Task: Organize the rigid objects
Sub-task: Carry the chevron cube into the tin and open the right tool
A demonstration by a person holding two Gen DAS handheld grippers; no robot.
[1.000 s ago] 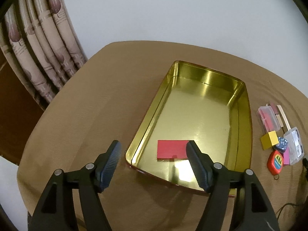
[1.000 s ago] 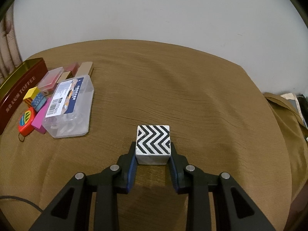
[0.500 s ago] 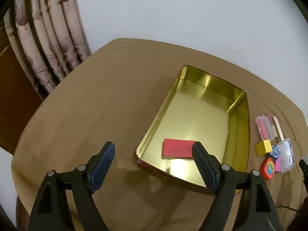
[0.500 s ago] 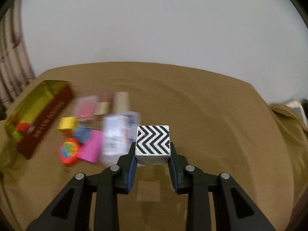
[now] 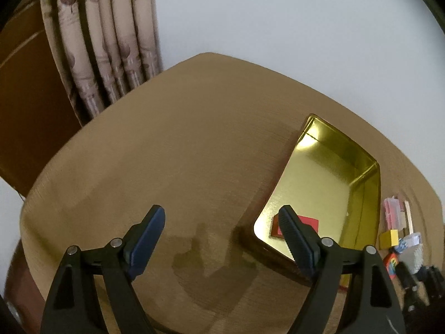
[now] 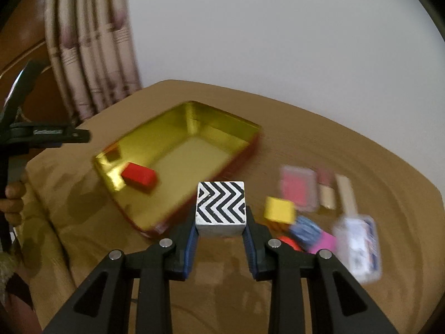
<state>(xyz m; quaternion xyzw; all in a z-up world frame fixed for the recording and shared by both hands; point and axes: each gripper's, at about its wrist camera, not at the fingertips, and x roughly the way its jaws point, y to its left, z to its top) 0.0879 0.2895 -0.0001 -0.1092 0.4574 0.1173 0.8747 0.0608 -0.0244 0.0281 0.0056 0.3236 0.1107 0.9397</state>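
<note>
Brown cloth covers the worktop (image 6: 319, 150), curtain and pale wall behind, and the action is mid-carry. The right gripper (image 6: 221, 233) has its fingers clamped on the chevron-patterned block (image 6: 221, 208), held clear of the cloth just beside the near wall of the gold tin (image 6: 222, 119). A red block (image 6: 139, 178) already lies inside, at the tin's corner. The left gripper (image 5: 219, 239) hangs empty over bare cloth beside the tin, fingers spread wide. More pieces wait in a cluster to the right, the yellow cube (image 6: 279, 208) among them. Next call, by my reading: bring the block over the rim, lower it onto open floor beside the red one, then let go.
</note>
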